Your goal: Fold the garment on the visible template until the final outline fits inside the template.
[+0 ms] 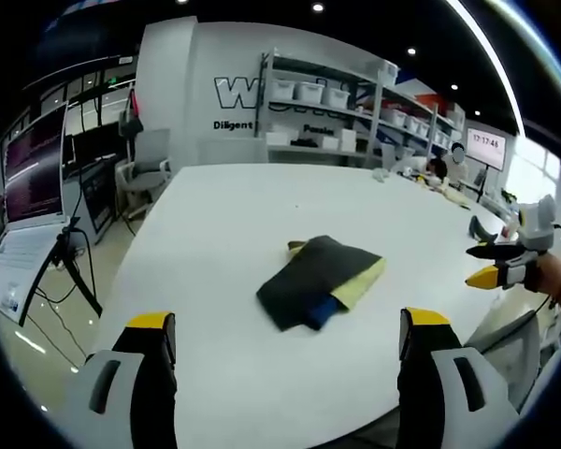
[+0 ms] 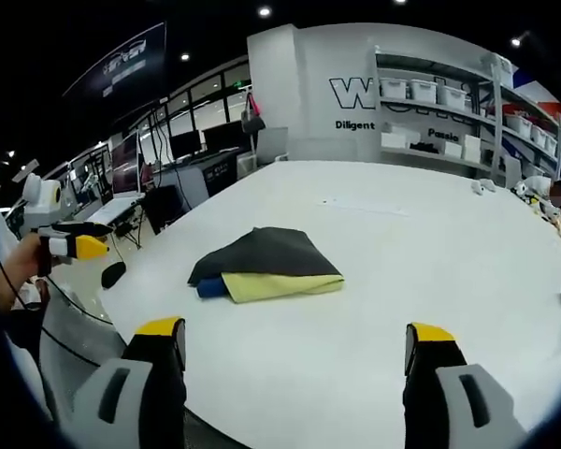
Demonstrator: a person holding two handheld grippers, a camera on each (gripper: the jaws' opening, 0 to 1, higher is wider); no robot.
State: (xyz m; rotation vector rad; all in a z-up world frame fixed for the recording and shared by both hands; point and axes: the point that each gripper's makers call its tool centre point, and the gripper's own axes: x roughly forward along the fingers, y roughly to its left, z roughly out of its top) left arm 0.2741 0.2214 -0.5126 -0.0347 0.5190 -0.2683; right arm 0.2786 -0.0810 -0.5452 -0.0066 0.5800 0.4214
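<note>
Garment [image 1: 320, 281], folded dark bundle with yellow and blue layers showing, lies mid-worktop [image 1: 262, 206]. We see left gripper [image 1: 290, 351] and right gripper [image 2: 294, 360] jaws spread wide, holding nothing, well short of cloth.

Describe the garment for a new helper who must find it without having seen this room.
Start at the big white table in front of the storage shelves. Near its middle lies the garment, a folded bundle lying flat. It is mostly dark cloth with a pale yellow layer and a bit of blue showing at one edge, unlike anything else on the table.
</note>
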